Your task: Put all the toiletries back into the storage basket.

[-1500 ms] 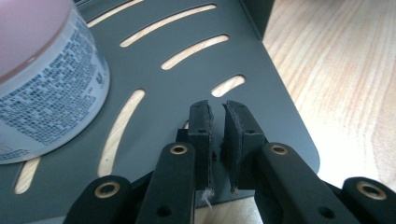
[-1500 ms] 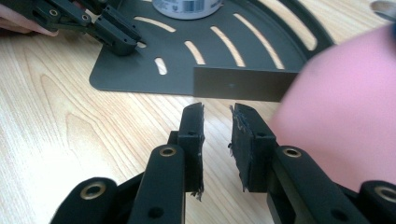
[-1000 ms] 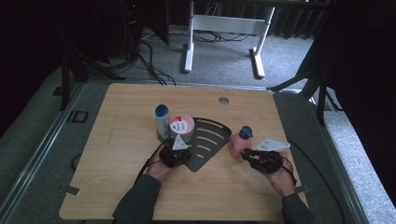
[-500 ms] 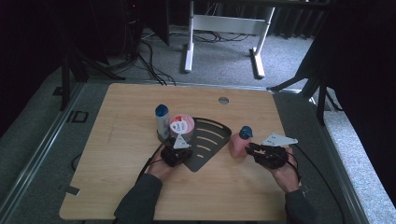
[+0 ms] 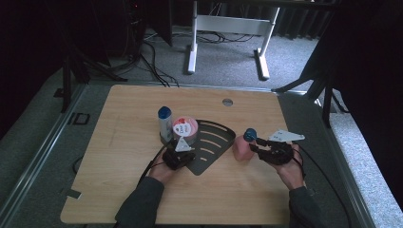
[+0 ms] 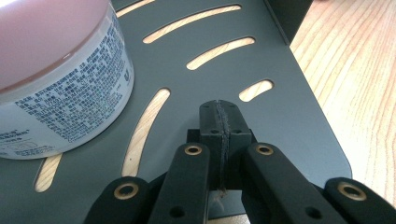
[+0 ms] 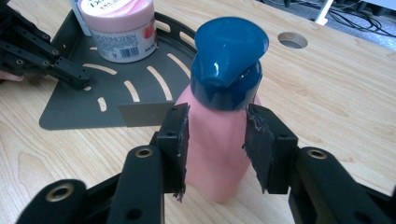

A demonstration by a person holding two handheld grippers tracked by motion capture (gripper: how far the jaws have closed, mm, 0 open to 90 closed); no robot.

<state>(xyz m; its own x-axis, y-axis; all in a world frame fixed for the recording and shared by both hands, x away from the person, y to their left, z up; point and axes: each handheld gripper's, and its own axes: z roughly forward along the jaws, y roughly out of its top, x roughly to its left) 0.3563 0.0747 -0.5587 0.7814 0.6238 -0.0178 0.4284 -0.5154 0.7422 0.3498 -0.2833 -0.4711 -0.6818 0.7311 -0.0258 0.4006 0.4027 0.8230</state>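
Pink bottle [image 7: 219, 140] upright on surface, 3 o'clock of the rack [image 5: 214, 142]. Right gripper [image 7: 215, 149] fingers spread, opening, flanking it without contact. Light, smooth plastic, probably slippery; grip mid-body. Left gripper [image 6: 219, 121] fingers pressed together over the rack.

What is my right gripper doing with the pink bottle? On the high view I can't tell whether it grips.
Observer: The right gripper has the pink bottle standing upright between its jaws. They have just been opening, and a gap shows beside one pad, so it is not clamped.
Operator: And the left gripper?
Observer: The left gripper is shut pad to pad with nothing between, its tip over the dark slotted tray, next to the pink-lidded jar.
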